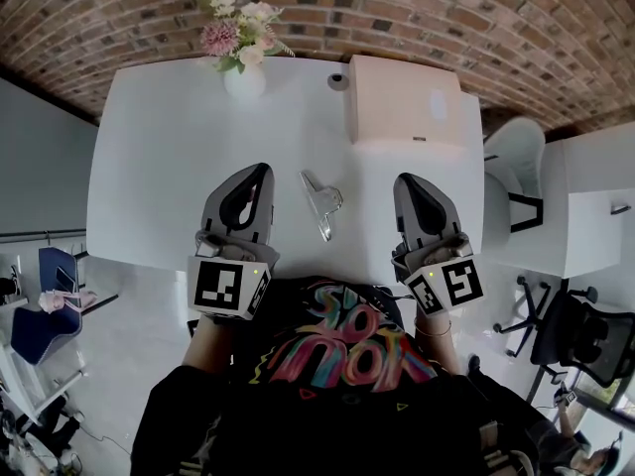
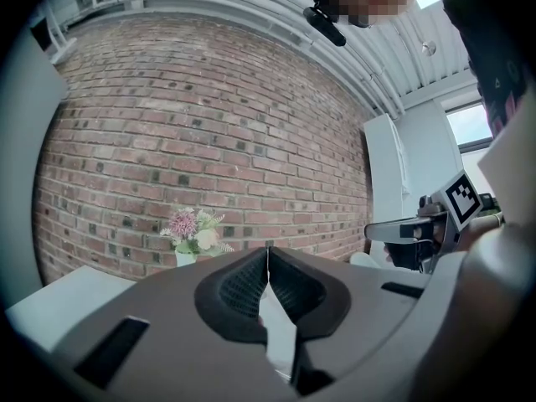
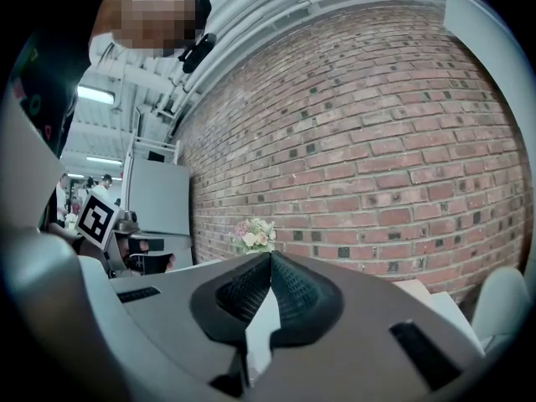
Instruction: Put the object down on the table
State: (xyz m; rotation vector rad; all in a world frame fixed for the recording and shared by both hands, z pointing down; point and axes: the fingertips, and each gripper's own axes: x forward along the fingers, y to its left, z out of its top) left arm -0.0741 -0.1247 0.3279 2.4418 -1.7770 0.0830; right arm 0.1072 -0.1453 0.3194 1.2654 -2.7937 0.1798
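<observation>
In the head view the metal clip [image 1: 322, 204] lies free on the surface [image 1: 159, 167], left tongs [image 1: 262, 171] at its 9 o'clock, right tongs [image 1: 405, 178] at 3, suggesting it is already set down; the left gripper view, then the right gripper view, show jaws pressed together on nothing.

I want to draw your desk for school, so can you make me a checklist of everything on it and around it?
Surface: white table.
Job's things: metal clip, lying on the table between the grippers.
Clutter: flower vase, box, small round thing, all at the far edge.
Grippers: left gripper and right gripper both shut, holding nothing.
Cables: nothing seen.
Surroundings: brick wall, chairs to the right.
</observation>
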